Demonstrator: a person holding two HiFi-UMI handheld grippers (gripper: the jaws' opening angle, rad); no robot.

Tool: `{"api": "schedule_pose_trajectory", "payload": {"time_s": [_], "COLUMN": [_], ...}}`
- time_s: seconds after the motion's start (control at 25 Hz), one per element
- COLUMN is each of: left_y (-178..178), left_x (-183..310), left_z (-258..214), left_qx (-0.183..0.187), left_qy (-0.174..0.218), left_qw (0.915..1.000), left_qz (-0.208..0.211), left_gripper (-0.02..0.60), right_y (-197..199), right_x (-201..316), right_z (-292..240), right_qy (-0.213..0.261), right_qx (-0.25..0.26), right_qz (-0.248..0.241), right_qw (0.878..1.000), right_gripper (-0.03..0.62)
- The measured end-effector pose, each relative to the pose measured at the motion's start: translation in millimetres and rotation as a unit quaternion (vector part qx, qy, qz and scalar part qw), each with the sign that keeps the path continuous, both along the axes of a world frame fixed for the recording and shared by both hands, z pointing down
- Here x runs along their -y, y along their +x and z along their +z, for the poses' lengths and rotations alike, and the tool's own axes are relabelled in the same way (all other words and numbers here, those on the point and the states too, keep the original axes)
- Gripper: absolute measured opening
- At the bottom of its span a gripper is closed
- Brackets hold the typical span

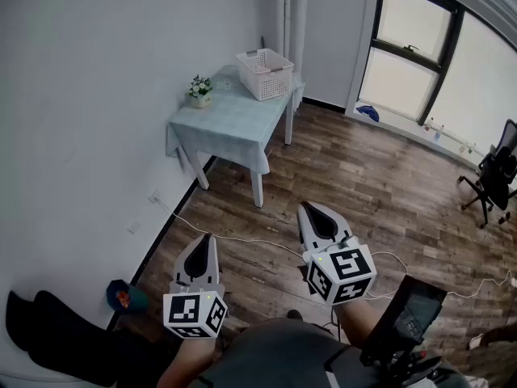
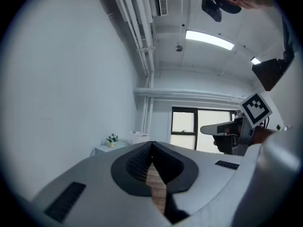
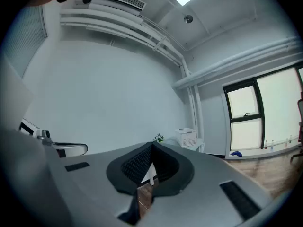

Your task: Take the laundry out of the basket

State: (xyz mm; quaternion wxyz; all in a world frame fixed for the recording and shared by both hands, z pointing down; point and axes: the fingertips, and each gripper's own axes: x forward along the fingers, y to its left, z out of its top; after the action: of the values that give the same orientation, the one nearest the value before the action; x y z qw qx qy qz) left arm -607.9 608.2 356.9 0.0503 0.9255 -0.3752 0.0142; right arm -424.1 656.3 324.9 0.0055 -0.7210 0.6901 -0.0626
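The white laundry basket (image 1: 264, 73) stands on the far right corner of a small table (image 1: 230, 128) with a pale teal cloth, well ahead of me across the room. I cannot make out any laundry inside it. My left gripper (image 1: 207, 239) and right gripper (image 1: 310, 209) are held level over the wooden floor, far short of the table, both shut with nothing between the jaws. The basket (image 2: 138, 137) is tiny in the left gripper view, above the left gripper (image 2: 151, 144). It also shows small, as the basket (image 3: 187, 137), past the right gripper (image 3: 152, 146).
A small potted plant (image 1: 199, 90) sits on the table's left side by the wall. White cables (image 1: 242, 238) run across the floor between me and the table. An office chair (image 1: 494, 176) stands at the right, dark bags (image 1: 48, 330) at the lower left, a blue object (image 1: 367, 112) under the window.
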Motion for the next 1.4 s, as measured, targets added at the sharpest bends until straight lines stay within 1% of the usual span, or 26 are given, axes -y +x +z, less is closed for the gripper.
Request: {"api": "schedule_pose_trajectory", "payload": {"time_s": [0.24,0.44,0.76,1.0,1.24,1.4], "left_y": [-9,-14,-24,-34,-15,7], "left_x": [3,8,15,34,50,78], "left_z": [-4,0,9,21,27,23], "left_qx": [-0.007,-0.011,-0.014,-0.028,-0.027,-0.023], "left_qy": [0.007,0.001,-0.010,-0.019,-0.024,-0.013], "left_qw": [1.0000,0.9999,0.9997,0.9991,0.9983,0.9990], "left_qz": [-0.002,-0.004,0.014,0.027,0.045,0.037], "left_gripper": [0.008,0.009,0.009,0.009,0.009,0.009], "right_y": [-7,-10,-22,-36,-16,9], "right_x": [8,11,22,34,51,83], "right_z": [-6,-6,0,9,16,22], "right_qy": [0.003,0.002,-0.005,-0.018,-0.026,-0.019], "right_qx": [-0.009,-0.013,-0.004,-0.021,-0.020,-0.009], "right_qz": [-0.005,-0.004,0.002,0.003,0.005,-0.009], "right_qw": [1.000,1.000,1.000,1.000,0.999,1.000], "right_gripper": [0.015,0.015,0.015,0.017,0.017,0.017]}}
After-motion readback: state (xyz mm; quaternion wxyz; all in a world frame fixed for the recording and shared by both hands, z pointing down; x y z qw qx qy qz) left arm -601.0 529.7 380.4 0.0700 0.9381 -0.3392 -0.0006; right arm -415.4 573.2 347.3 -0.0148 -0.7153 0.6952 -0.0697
